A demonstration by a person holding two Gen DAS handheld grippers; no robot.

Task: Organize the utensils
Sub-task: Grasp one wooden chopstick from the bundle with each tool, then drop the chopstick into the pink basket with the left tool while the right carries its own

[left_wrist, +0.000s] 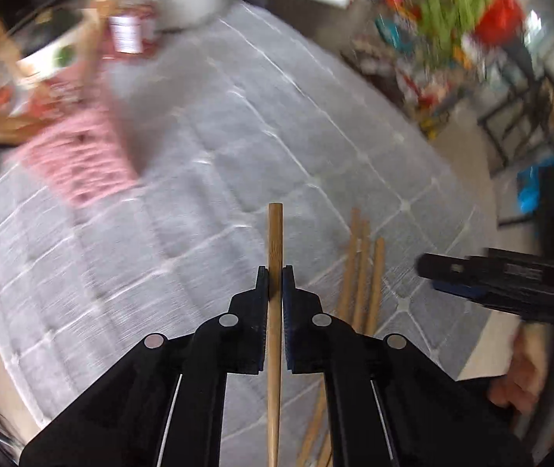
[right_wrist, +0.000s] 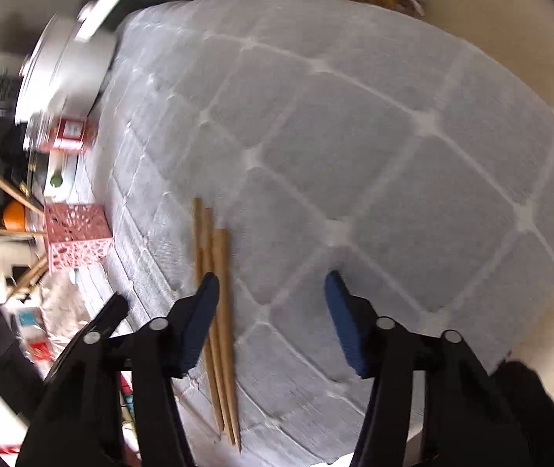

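Item: one chopstick (left_wrist: 275,272) clamped upright in my left gripper (left_wrist: 276,276); my right gripper (right_wrist: 271,284) (jaws apart, empty) over three chopsticks (right_wrist: 214,311) on the grey mat (right_wrist: 355,155).

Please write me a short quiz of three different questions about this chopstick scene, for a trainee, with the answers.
1. True or false: the left hand-held gripper is shut on a chopstick.
2. How many chopsticks lie together on the grey quilted cloth?
3. The right hand-held gripper is: A) shut on a chopstick, B) open, nothing between its pads.

Key: 1 true; 2 three; 3 B.
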